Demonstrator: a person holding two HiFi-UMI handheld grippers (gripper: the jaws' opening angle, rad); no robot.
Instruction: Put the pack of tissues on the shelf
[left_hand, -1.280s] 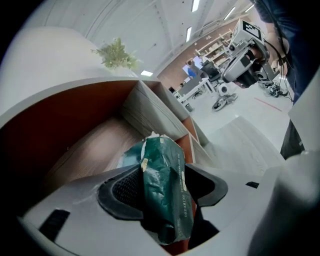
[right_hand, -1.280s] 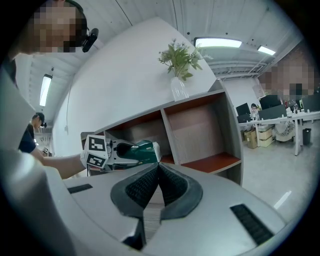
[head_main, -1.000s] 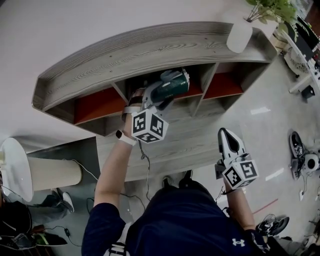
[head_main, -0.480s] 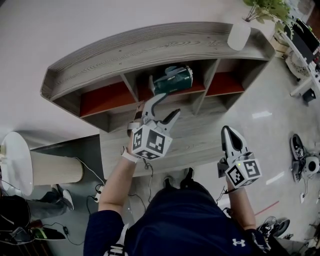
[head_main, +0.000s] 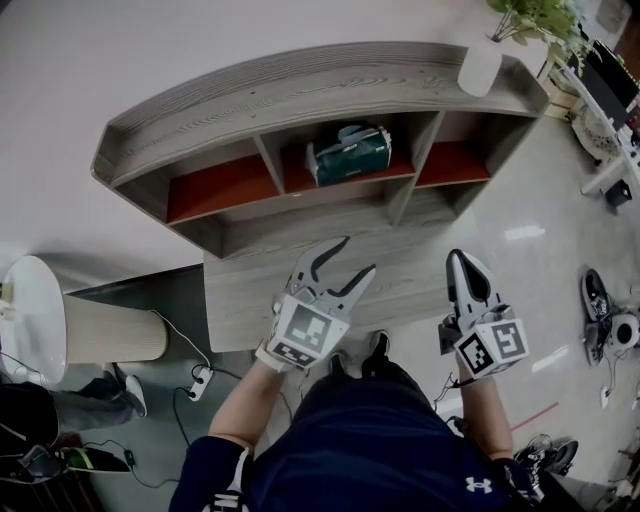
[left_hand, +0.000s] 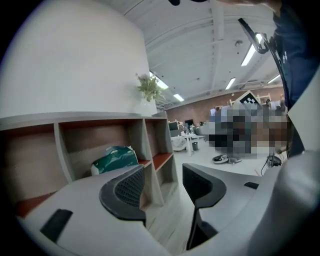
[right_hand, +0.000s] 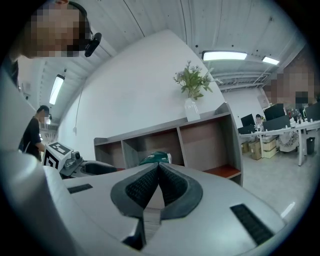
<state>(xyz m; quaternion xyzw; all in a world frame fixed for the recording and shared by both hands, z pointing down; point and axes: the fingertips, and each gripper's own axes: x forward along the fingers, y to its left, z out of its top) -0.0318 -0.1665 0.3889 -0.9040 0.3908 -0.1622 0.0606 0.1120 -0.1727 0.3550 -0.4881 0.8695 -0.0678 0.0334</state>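
The green pack of tissues (head_main: 348, 154) lies in the middle compartment of the grey wooden shelf (head_main: 300, 90); the left gripper view shows the pack (left_hand: 115, 159) there too, and the right gripper view catches its top (right_hand: 156, 158). My left gripper (head_main: 346, 260) hangs well in front of the shelf, above the lower ledge, jaws apart and closing with nothing between them (left_hand: 162, 186). My right gripper (head_main: 463, 263) is held to the right at about the same depth, shut and empty (right_hand: 158, 181).
A white vase with a green plant (head_main: 478, 66) stands on the shelf's top at the right end. Red-floored side compartments (head_main: 222, 187) flank the middle one. A round white table (head_main: 30, 330) and floor cables (head_main: 195, 380) lie at left; shoes (head_main: 596, 293) at right.
My left gripper has let go of the tissue pack in the middle compartment and drawn back toward me. The pack stays on the shelf. The right gripper has hardly moved.
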